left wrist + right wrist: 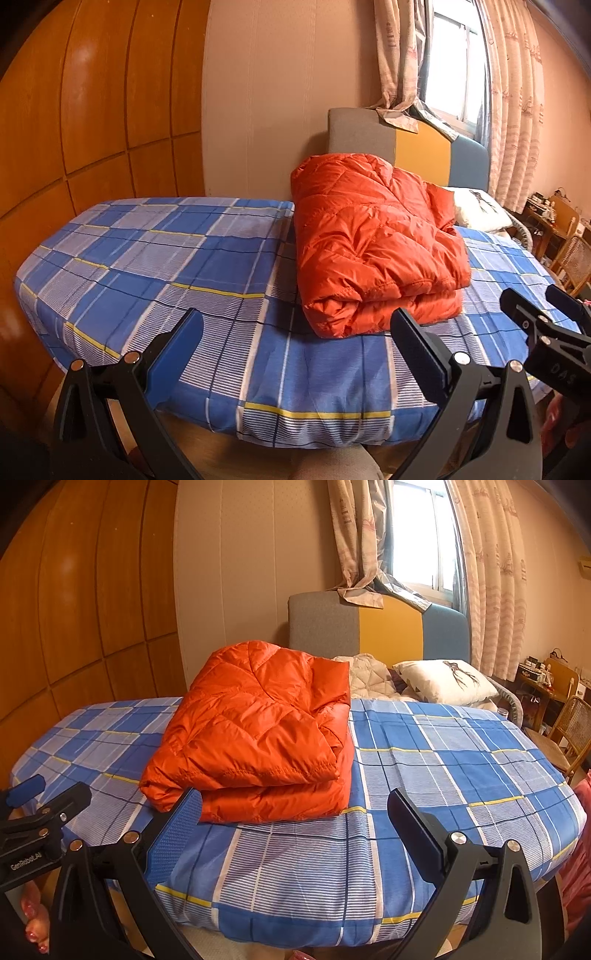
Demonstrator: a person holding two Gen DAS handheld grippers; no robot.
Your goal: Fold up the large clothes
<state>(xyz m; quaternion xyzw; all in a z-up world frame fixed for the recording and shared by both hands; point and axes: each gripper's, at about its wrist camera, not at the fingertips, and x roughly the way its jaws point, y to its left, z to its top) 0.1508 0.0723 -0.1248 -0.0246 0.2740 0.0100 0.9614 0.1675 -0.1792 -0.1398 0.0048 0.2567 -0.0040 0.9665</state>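
An orange quilted down jacket [373,243] lies folded in a thick stack on the blue plaid bed sheet [166,254]. It also shows in the right wrist view [258,731], left of middle on the sheet [443,760]. My left gripper [295,332] is open and empty, held back over the bed's near edge, short of the jacket. My right gripper [295,812] is open and empty, just in front of the jacket's near fold. The right gripper also shows at the right edge of the left wrist view [546,317], and the left gripper at the left edge of the right wrist view [40,805].
A wooden wardrobe wall [74,129] stands left of the bed. A grey, yellow and blue headboard [373,627] and a white pillow [447,681] are at the far end, under a curtained window [417,535]. A wicker chair [569,731] and cluttered desk [539,679] stand right.
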